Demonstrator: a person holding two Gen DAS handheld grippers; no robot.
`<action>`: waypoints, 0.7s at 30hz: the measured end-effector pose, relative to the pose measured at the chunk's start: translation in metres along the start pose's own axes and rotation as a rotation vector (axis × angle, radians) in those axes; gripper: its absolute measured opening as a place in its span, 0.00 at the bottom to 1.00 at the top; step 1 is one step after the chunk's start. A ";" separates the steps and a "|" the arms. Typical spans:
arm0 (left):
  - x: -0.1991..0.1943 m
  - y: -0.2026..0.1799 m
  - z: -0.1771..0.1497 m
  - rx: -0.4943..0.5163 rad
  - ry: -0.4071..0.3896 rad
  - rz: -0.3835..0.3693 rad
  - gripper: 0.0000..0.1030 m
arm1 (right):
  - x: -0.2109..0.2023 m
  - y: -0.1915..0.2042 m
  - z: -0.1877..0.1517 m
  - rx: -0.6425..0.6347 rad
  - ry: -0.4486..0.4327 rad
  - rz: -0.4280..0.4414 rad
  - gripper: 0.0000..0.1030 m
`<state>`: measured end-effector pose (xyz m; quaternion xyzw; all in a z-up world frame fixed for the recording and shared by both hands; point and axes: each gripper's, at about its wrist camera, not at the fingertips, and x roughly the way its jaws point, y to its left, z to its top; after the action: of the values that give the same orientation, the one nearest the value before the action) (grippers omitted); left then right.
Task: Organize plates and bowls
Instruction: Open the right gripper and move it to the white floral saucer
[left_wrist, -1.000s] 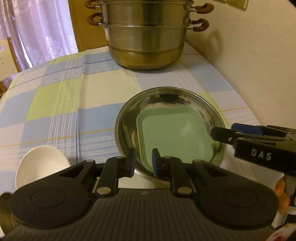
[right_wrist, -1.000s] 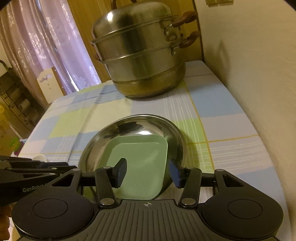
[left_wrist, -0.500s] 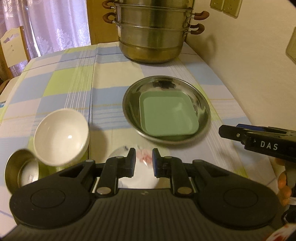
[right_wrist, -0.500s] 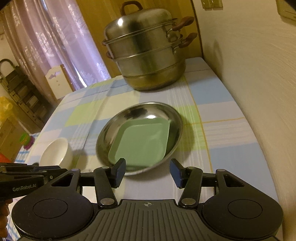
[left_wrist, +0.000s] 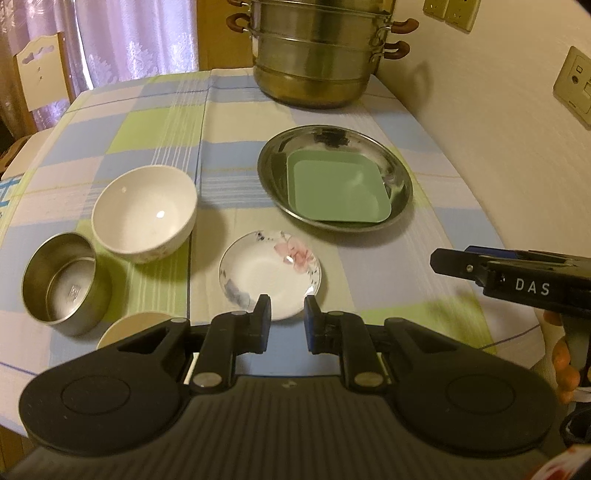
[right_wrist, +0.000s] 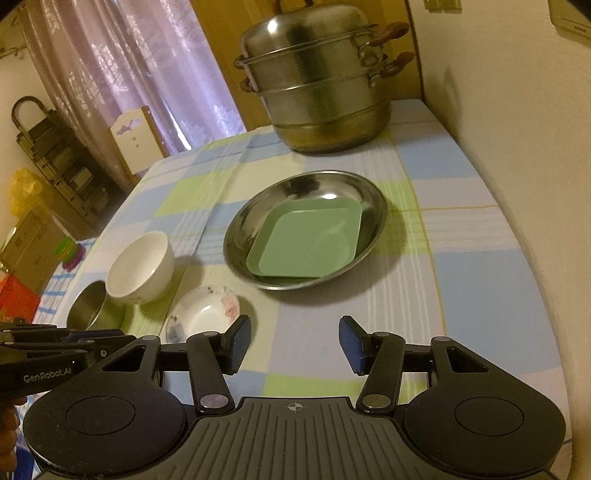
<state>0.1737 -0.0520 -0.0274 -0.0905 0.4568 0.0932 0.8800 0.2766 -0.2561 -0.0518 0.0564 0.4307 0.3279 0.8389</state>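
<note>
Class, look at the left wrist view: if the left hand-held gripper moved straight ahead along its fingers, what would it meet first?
Most likely the small floral dish, lying just beyond the open left hand-held gripper. Height above the tablecloth is unclear, so it might pass over.

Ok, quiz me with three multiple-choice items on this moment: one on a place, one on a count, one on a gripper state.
1. Where does the green square plate lie?
A. inside the steel dish
B. on the steamer pot
C. under the white bowl

2. How many round steel cups stand left of the white bowl?
A. none
B. one
C. three

3. The right gripper is:
A. shut on a bowl
B. open, holding nothing
C. shut on the floral saucer

Key: 1 A, the steel rim rings it. 2 B, a single steel cup. 3 B, the jaws stand wide apart over bare cloth.
</note>
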 end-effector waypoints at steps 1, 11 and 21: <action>0.000 0.001 -0.001 -0.003 0.001 0.000 0.16 | -0.001 0.001 -0.001 -0.002 0.001 0.002 0.51; 0.000 0.005 -0.007 -0.011 0.002 -0.003 0.16 | 0.003 0.016 -0.011 -0.021 0.025 0.009 0.51; 0.010 0.016 -0.005 -0.015 0.012 -0.014 0.16 | 0.020 0.030 -0.016 -0.044 0.051 0.008 0.51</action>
<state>0.1715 -0.0371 -0.0399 -0.1009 0.4606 0.0901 0.8772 0.2577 -0.2232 -0.0642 0.0311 0.4445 0.3420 0.8274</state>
